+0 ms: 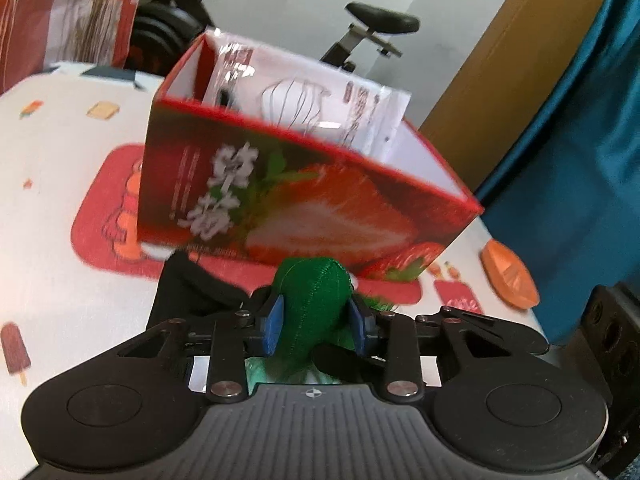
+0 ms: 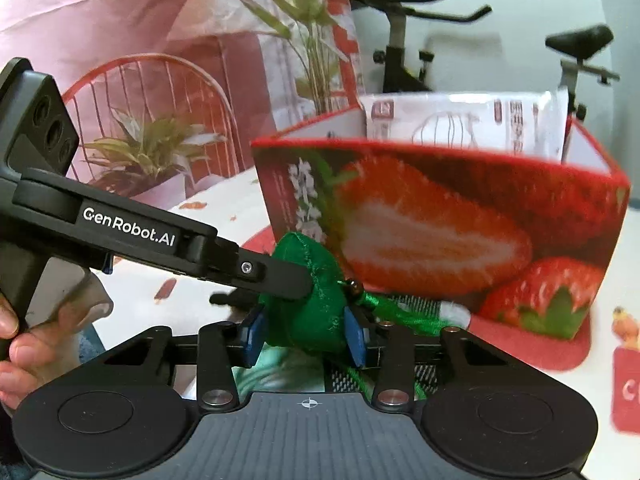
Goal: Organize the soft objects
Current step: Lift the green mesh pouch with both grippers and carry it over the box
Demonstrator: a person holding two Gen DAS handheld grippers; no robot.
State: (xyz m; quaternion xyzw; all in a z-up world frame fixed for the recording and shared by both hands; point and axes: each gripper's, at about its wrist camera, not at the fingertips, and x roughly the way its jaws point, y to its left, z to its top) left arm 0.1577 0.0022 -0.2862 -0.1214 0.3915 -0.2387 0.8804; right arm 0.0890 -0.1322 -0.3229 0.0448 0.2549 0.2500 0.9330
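Gripping from two sides, both handheld tools close on a green stitched soft toy (image 1: pixel 310 304) held just above a patterned tablecloth (image 1: pixel 60 208), directly in front of an open-topped box printed with strawberries (image 1: pixel 304 200). Seen from the left wrist camera, the left gripper (image 1: pixel 316 322) has its blue pads (image 1: pixel 274 324) pressed against the toy's rounded body, one on each flank, the fabric bulging up between them. Seen from the right wrist camera, the right gripper (image 2: pixel 306 334) clamps the same green toy (image 2: pixel 316 300) between its own blue pads (image 2: pixel 354 334), while the other tool, marked GenRobot.AI (image 2: pixel 128 227), reaches in from the left and its black finger presses into the toy's upper seam. A person's bare fingers (image 2: pixel 16 344) wrap that tool's handle at the left edge. A green ribbon with a white end (image 2: pixel 424 312) trails from the toy toward the base of the strawberry box (image 2: pixel 440 232). A white plastic packet printed with a whisk drawing (image 1: pixel 316 100) stands upright inside the box, rising above its rim. The box rests on a red mat (image 1: pixel 104 216) on the tablecloth; an orange object (image 1: pixel 508 276) lies near the table's right edge. Behind stand an exercise bike (image 1: pixel 380 28), potted plants (image 2: pixel 152 152) and a red wire chair (image 2: pixel 168 92); the scene is motion-blurred
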